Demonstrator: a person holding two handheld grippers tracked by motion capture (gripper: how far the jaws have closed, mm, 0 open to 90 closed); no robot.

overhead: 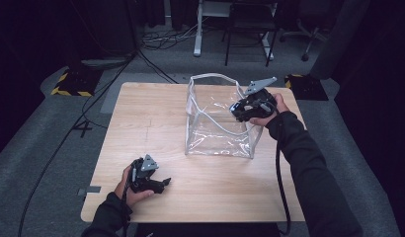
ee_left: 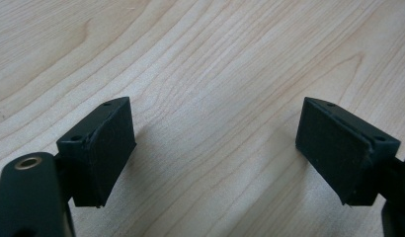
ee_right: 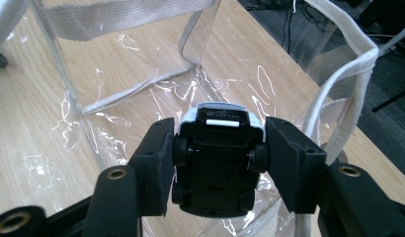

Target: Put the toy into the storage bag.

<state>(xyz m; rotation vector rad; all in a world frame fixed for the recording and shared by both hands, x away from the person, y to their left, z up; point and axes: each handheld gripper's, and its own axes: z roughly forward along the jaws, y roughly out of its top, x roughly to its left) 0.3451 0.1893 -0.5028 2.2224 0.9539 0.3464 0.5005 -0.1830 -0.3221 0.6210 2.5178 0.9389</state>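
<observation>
Right claw [ee_right: 218, 148] grips toy car [ee_right: 218, 163] over clear bag [overhead: 218, 118]; left claw [ee_left: 215, 148] wide on table [ee_left: 215, 59]

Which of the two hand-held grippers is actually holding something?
The right hand-held gripper, over the clear bag: it clamps a toy car. The left hand-held gripper is open over bare table.

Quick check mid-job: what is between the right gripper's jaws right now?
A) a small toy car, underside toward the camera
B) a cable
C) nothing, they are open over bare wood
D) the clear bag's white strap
A: in the right gripper view the right gripper clamps a small black-and-white toy car, wheels against the pads, above the clear plastic bag with white trim.
</observation>
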